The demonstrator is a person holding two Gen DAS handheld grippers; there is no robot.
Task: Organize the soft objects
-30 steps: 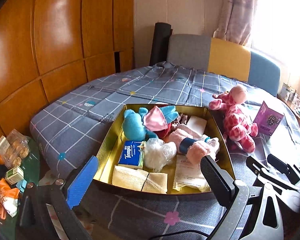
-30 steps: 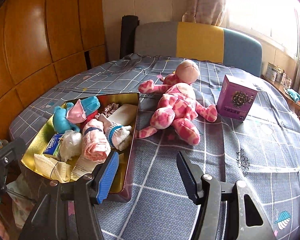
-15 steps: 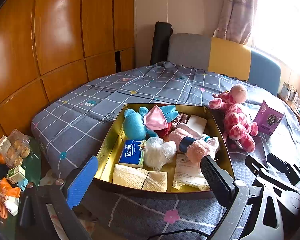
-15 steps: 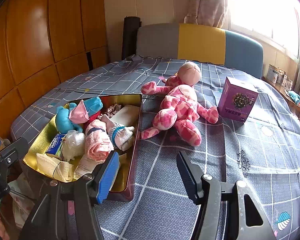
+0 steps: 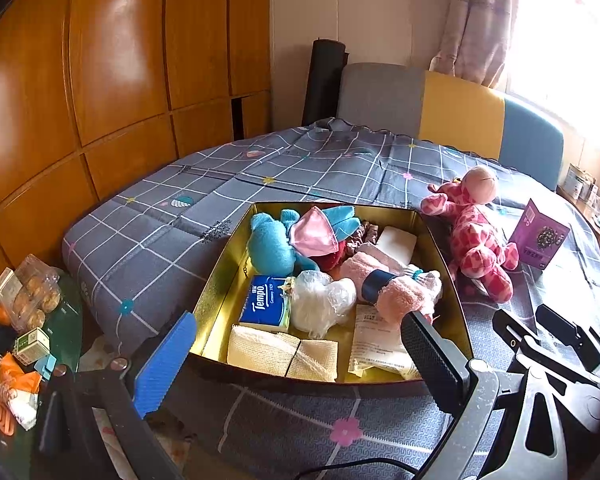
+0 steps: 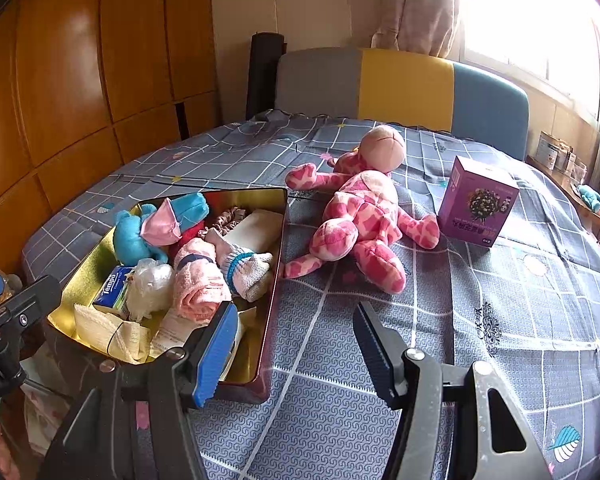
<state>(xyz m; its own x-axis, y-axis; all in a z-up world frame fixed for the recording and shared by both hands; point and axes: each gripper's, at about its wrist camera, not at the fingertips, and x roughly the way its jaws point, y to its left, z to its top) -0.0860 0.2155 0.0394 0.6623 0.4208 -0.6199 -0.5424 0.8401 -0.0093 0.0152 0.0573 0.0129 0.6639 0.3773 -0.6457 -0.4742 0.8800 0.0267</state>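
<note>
A gold tin box (image 5: 216,280) (image 6: 278,248) lies on the bed, holding a blue plush (image 5: 272,244) (image 6: 130,236), a pink cloth (image 5: 314,232), rolled pink and white socks (image 5: 396,288) (image 6: 220,276), a Tempo tissue pack (image 5: 265,300) and a plastic bag (image 5: 320,304). A pink spotted plush toy (image 5: 476,236) (image 6: 360,216) lies on the bedspread right of the box. My left gripper (image 5: 300,356) is open and empty before the box's near edge. My right gripper (image 6: 296,344) is open and empty, near the box's right corner and short of the plush.
A purple carton (image 6: 476,204) (image 5: 538,236) stands right of the plush. A grey, yellow and blue headboard (image 6: 400,88) is at the far side. A side table with snacks (image 5: 24,312) sits left of the bed. Wooden wardrobe panels (image 5: 100,80) line the left.
Both views have shifted slightly; the right gripper has drawn a little nearer the bed scene. Both grippers stay open and empty. The objects have not moved.
</note>
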